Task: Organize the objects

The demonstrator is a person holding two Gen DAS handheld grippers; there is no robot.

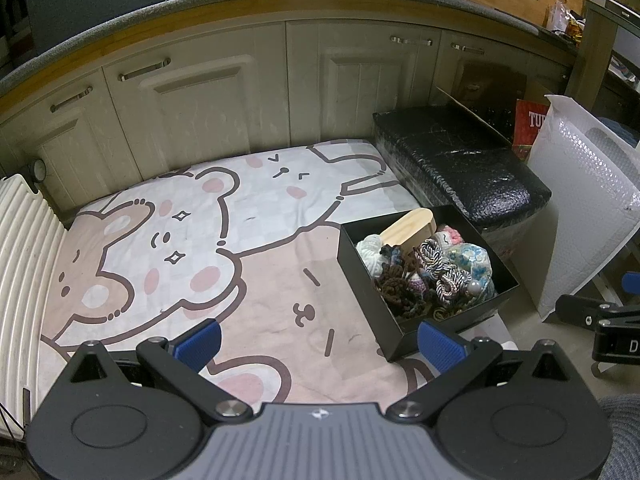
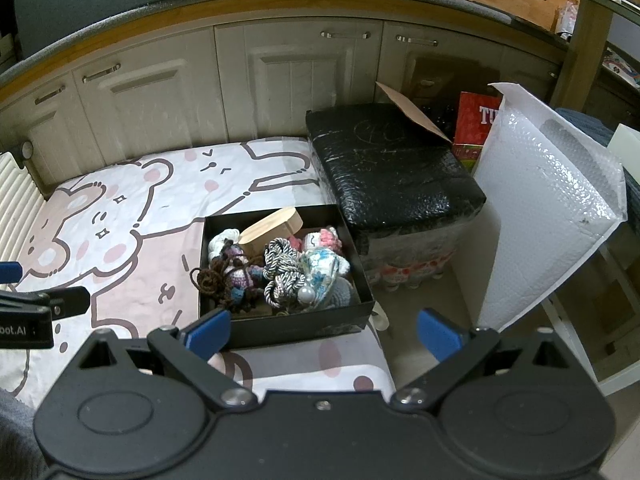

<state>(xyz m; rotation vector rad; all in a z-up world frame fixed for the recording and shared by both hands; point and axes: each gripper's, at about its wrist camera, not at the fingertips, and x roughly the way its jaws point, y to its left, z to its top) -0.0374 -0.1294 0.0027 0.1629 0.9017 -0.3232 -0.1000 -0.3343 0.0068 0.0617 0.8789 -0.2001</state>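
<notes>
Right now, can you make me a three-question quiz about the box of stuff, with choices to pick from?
1. Where is the black box?
A. on the bear blanket
B. on the counter
C. inside a cupboard

2. What colour are the pads of the left hand-held gripper?
A. red
B. blue
C. green

3. How is the right hand-held gripper?
A. shut on yarn
B. shut on the box
C. open, holding nothing

Answers: 1 A, the box sits on the blanket's corner. 2 B, both pads look blue. 3 C, its fingers stand wide apart with nothing between.
</notes>
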